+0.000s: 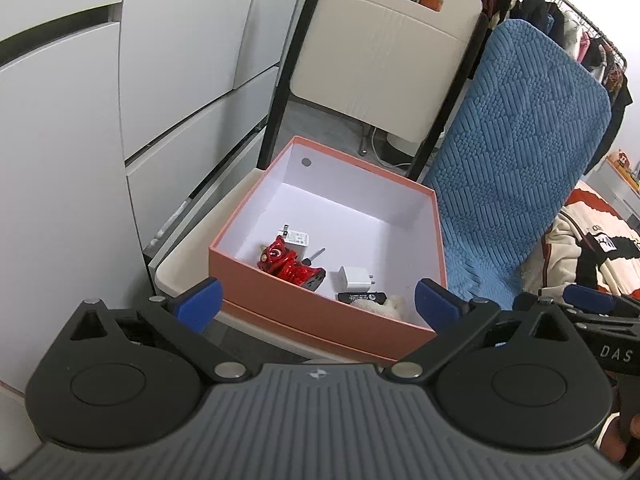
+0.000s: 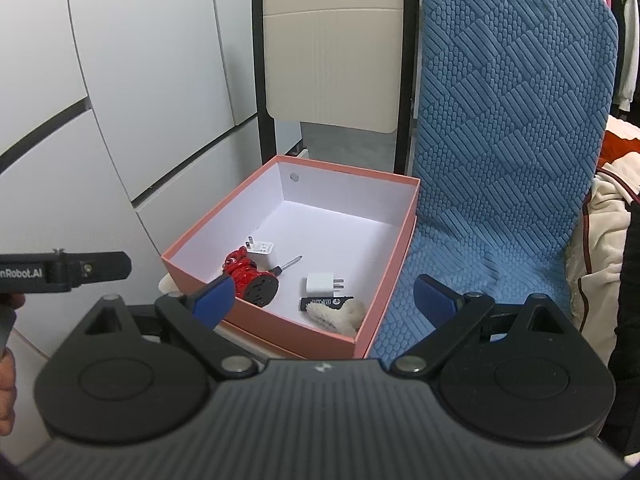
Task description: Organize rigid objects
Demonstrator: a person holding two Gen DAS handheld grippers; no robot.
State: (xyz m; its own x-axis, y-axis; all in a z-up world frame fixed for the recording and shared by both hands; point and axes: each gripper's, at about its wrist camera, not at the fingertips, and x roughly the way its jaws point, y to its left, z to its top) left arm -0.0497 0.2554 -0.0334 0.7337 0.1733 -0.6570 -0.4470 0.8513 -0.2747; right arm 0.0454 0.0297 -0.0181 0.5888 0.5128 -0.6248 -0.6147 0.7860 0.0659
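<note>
An open salmon-pink box (image 1: 256, 236) (image 2: 384, 276) with a white inside sits on a cream chair seat. In it lie a red lion figurine (image 1: 290, 266) (image 2: 250, 276), a white plug adapter (image 1: 298, 237) (image 2: 262, 249), a small screwdriver (image 1: 316, 255) (image 2: 289, 264), a white charger (image 1: 354, 279) (image 2: 322, 283), a black flat device (image 1: 362, 297) (image 2: 324, 303) and a white fluffy item (image 1: 394, 305) (image 2: 340, 316). My left gripper (image 1: 318, 304) is open and empty, just in front of the box. My right gripper (image 2: 324, 300) is open and empty, in front of the box's near right corner.
A blue quilted chair cover (image 1: 516, 152) (image 2: 504, 140) lies right of the box. The cream chair back (image 1: 384, 48) (image 2: 332, 52) stands behind. White cabinet doors (image 1: 120, 100) (image 2: 100, 80) are at left. Clothes and a blanket (image 1: 592, 248) are at right.
</note>
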